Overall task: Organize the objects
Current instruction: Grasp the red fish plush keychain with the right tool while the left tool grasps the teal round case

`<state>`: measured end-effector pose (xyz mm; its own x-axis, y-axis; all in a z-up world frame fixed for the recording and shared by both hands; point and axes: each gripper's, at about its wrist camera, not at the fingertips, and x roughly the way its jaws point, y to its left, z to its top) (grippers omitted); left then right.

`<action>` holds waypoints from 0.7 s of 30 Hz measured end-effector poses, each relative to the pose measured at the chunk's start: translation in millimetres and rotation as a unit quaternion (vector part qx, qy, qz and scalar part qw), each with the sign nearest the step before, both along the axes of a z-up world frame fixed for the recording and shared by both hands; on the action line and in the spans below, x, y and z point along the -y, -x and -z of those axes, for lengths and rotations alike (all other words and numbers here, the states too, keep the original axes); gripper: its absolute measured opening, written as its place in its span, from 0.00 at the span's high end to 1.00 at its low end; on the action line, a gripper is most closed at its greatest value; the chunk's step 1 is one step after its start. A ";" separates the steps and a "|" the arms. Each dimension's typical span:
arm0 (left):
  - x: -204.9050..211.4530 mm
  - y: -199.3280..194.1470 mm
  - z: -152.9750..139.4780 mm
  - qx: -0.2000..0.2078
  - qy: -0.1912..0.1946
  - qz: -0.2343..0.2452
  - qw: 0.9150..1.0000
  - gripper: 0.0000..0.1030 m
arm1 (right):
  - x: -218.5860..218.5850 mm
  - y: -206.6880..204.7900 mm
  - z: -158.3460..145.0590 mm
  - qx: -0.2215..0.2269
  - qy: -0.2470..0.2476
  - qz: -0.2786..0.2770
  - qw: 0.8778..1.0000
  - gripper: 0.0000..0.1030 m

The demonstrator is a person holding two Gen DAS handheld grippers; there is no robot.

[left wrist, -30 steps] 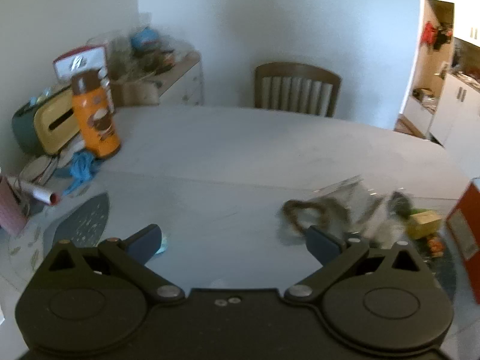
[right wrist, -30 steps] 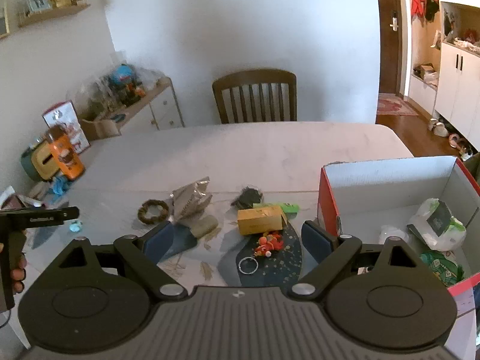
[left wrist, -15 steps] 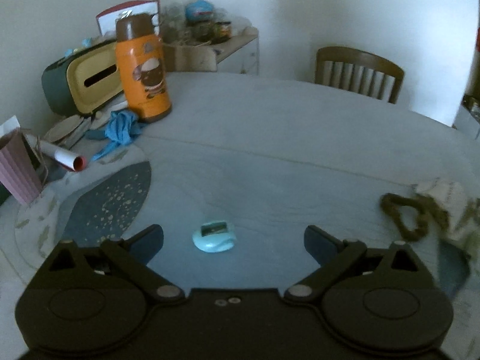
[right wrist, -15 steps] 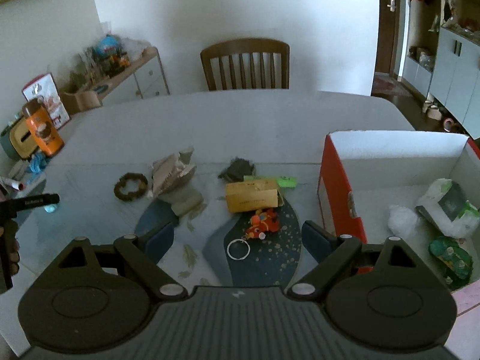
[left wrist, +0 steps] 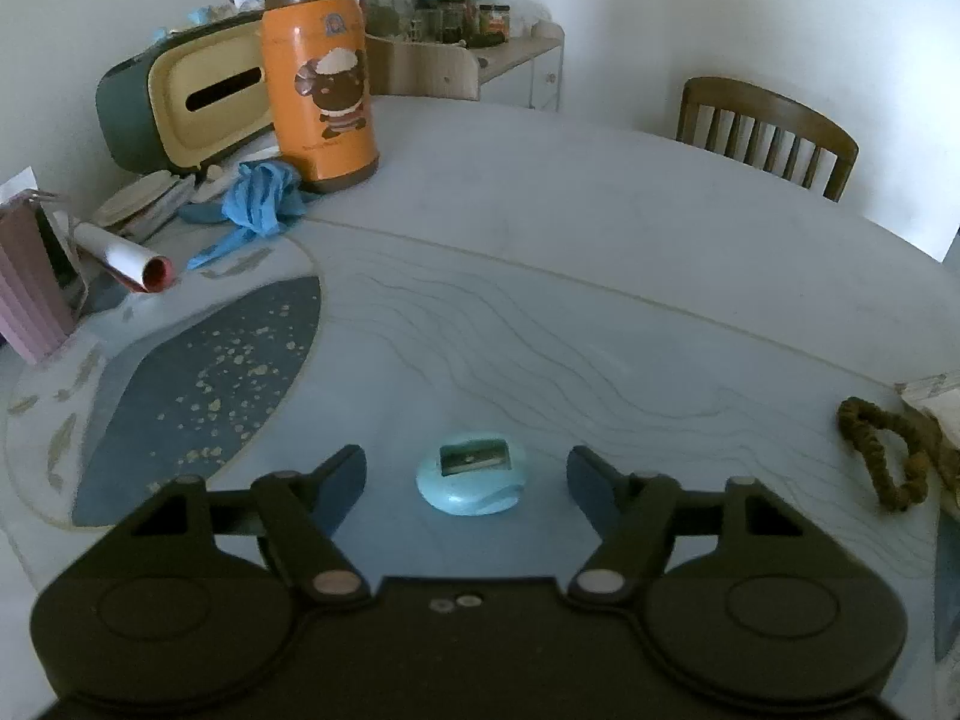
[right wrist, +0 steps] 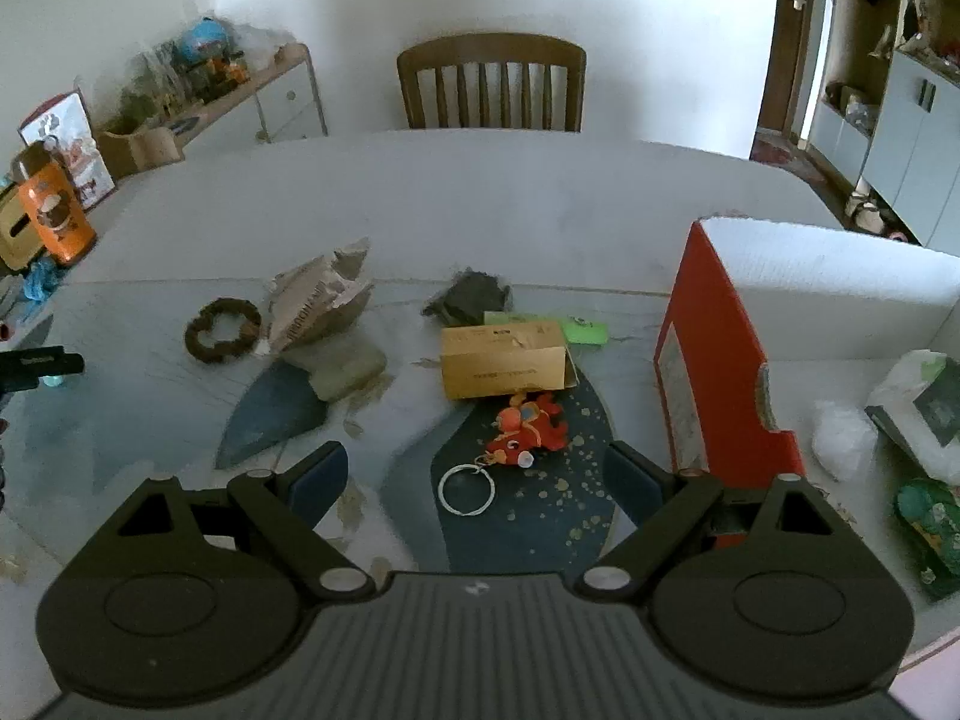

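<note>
A small light-blue oval sharpener lies on the table, right between the open fingers of my left gripper. My right gripper is open too, low over a key ring with an orange fish toy. Beyond it lie a yellow carton, a green tag, a dark crumpled thing, a crumpled paper bag, a pale soap-like block and a brown hair tie. The red box at the right holds several items.
An orange flask, a tissue box, a blue cloth, a rolled paper and a pink ribbed holder crowd the table's left end. A wooden chair stands at the far side. A sideboard lines the wall.
My left gripper swung left and moved in until the blue sharpener sits between its fingers. My right gripper dropped closer to the key ring and fish toy.
</note>
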<state>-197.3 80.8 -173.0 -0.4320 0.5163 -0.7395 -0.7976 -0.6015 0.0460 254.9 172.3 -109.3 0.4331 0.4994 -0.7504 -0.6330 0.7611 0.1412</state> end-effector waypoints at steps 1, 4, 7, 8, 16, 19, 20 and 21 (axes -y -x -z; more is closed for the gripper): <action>-0.5 0.7 0.9 0.004 0.000 0.001 1.000 0.31 | -0.8 -3.8 3.3 -0.004 0.001 0.004 1.000 0.10; -0.9 -0.3 1.4 0.003 0.000 0.001 1.000 0.32 | -4.7 -13.7 11.6 -0.011 0.005 0.012 1.000 0.10; -1.4 -0.5 1.3 0.001 -0.001 0.000 1.000 0.34 | -11.4 -23.1 21.5 -0.015 0.017 0.018 1.000 0.10; -1.5 0.0 1.2 0.001 -0.002 0.000 1.000 0.36 | -14.2 -26.3 25.4 -0.017 0.021 0.018 0.999 0.11; -0.9 0.6 -1.0 -0.006 -0.005 -0.001 1.000 0.60 | -27.3 -43.9 49.0 -0.027 0.044 0.040 0.998 0.20; -0.2 0.1 -1.3 -0.008 -0.004 0.003 1.000 0.63 | -28.2 -51.5 54.1 -0.038 0.043 0.050 0.997 0.25; 0.1 0.0 -1.3 -0.009 -0.004 0.003 1.000 0.63 | -29.7 -52.0 55.4 -0.036 0.045 0.050 0.997 0.26; 0.4 -0.1 -1.1 -0.009 -0.005 0.003 1.000 0.63 | -31.6 -51.9 56.5 -0.032 0.050 0.048 0.997 0.27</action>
<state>-197.2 80.4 -171.9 -0.4427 0.5255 -0.7266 -0.8001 -0.5973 0.0555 306.9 203.9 -165.8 0.4255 0.3789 -0.8218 -0.5481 0.8305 0.0991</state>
